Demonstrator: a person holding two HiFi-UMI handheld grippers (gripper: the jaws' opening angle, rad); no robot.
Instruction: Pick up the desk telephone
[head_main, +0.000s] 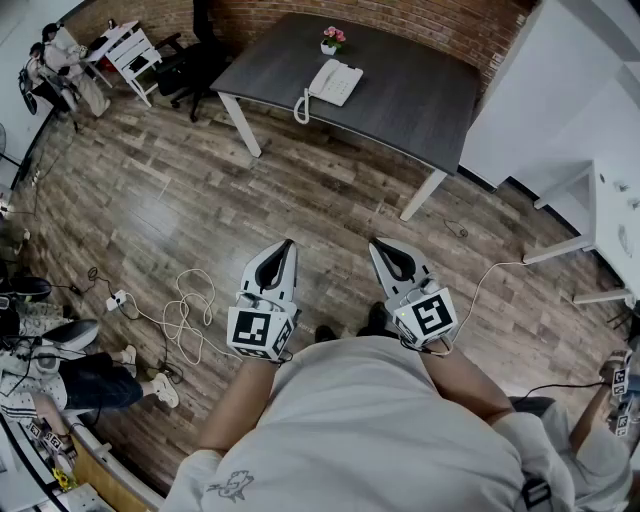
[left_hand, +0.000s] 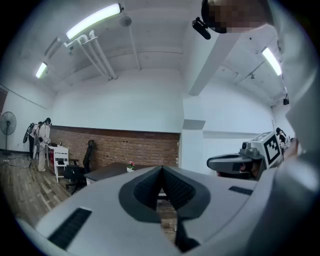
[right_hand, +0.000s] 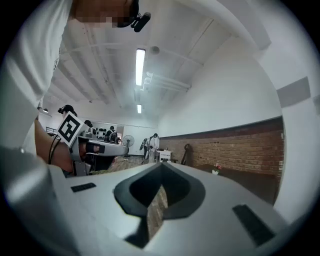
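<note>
Flooring (head_main: 330, 190) is wood plank across the whole room. At far left, a person's legs (head_main: 95, 375) and shoes show at the frame edge. Toward the back corner stand a white slatted chair (head_main: 130, 50) and a black office chair (head_main: 185, 65). A white cable (head_main: 190, 310) lies in loose loops on the boards beside a small power strip (head_main: 117, 298), left of the operator.

Left gripper (head_main: 289, 243): held level in front of the operator's body, over bare floor, tips pointing toward the table. Its own view shows the two jaws closed tip to tip with nothing between them.

Desk telephone (head_main: 335, 82): white, handset in place, resting on the dark grey table (head_main: 410, 100) that stands against the brick wall (head_main: 420, 15). It sits on the table's left half, near the back edge. Its coiled cord (head_main: 302, 108) lies at the table's left edge. A small pot of pink flowers (head_main: 332, 40) stands just behind the telephone. The telephone is well apart from both grippers and neither touches it.

Right gripper (head_main: 376, 244): beside the left one, also level, tips toward the table. Its own view shows the jaws shut together and empty.

At far right, a white desk (head_main: 600, 190) stands by a white wall block (head_main: 540, 90). A thin cable (head_main: 480, 285) trails across the floor near the desk's leg.
</note>
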